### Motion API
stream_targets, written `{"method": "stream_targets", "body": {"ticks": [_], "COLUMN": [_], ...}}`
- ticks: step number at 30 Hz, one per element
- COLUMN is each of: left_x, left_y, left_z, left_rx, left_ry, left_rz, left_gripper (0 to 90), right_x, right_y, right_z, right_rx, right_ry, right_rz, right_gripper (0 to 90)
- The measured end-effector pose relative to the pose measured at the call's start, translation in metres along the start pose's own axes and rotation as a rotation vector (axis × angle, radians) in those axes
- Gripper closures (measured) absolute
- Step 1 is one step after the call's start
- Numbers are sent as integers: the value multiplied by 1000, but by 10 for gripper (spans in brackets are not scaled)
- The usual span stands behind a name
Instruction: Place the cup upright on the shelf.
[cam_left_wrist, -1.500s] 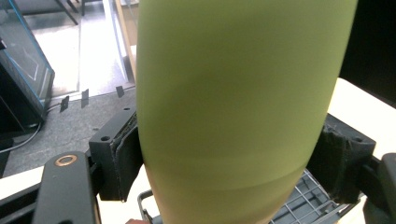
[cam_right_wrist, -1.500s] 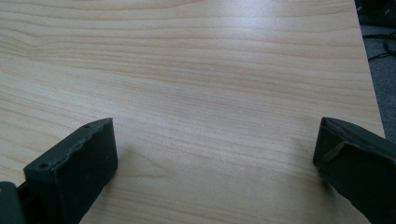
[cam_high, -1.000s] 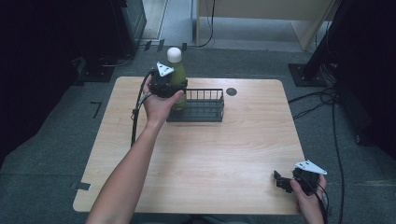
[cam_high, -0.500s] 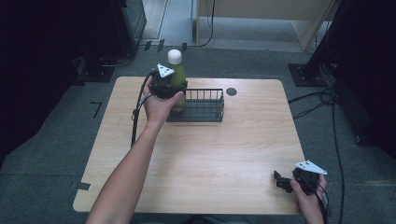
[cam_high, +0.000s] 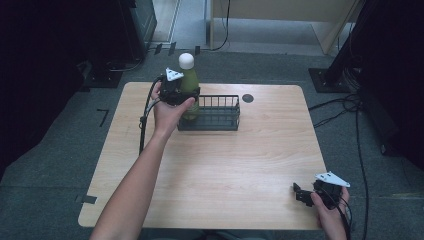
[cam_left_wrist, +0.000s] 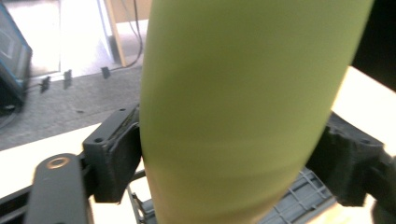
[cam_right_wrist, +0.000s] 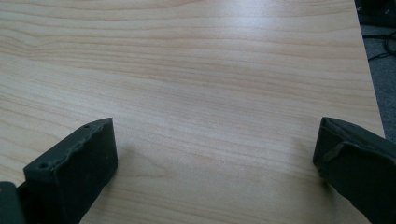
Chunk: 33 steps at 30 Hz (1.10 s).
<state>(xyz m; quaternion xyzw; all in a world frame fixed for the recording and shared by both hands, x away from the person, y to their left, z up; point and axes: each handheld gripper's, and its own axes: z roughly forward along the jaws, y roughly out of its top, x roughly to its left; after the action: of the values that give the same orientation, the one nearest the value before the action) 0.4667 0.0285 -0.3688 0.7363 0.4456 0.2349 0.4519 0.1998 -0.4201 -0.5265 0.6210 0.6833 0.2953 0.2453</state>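
Pale wood grain covers the table (cam_high: 210, 165), which stands on grey carpet with dark equipment along the left and cables trailing over the floor at the right. At the far left part of the tabletop, a bare forearm reaches up from the near edge to the left gripper (cam_high: 186, 96), whose grey three-cornered plate sits beside the bottle's neck. Between its jaws stands the green bottle (cam_high: 189, 85), upright with a white cap, its base down in the left end of the black wire basket (cam_high: 220, 116). Those jaws have just been opening; in the left gripper view the green bottle (cam_left_wrist: 243, 112) sits between the two dark pads, the left pad (cam_left_wrist: 114, 158) close against its side and the right one just beside it, so the grip looks slackened rather than pressing. The basket runs rightward from the bottle along the far side of the table, and a small dark round spot (cam_high: 247, 98) lies just beyond its right end. At the near right corner, well apart from the basket, the right gripper (cam_high: 300, 192) rests in the other hand low over the wood, its jaws spread wide over bare table (cam_right_wrist: 210, 93) in the right gripper view.
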Motion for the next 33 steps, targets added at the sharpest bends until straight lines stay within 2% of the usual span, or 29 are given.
{"method": "stream_targets", "body": {"ticks": [2, 5, 7, 19, 23, 28, 33], "left_x": [1, 3, 4, 7, 5, 6, 8], "left_y": [0, 1, 1, -2, -2, -7, -15], "left_z": [-1, -1, -2, -19, -28, -37, -47], "left_rx": [4, 16, 25, -4, -13, -17, -20], "left_ry": [-5, -6, 4, -21, -32, -47, -41], "left_rz": [-9, -38, -39, -47, -36, -45, -39], "left_gripper": [134, 54, 21, 10, 10, 10, 10], "right_x": [0, 0, 0, 0, 0, 0, 0], "right_y": [0, 0, 0, 0, 0, 0, 0], "right_z": [0, 0, 0, 0, 0, 0, 0], "right_rx": [0, 0, 0, 0, 0, 0, 0], "right_ry": [0, 0, 0, 0, 0, 0, 0], "right_rz": [0, 0, 0, -1, -1, -1, 0], "right_gripper": [0, 0, 0, 0, 0, 0, 0]}}
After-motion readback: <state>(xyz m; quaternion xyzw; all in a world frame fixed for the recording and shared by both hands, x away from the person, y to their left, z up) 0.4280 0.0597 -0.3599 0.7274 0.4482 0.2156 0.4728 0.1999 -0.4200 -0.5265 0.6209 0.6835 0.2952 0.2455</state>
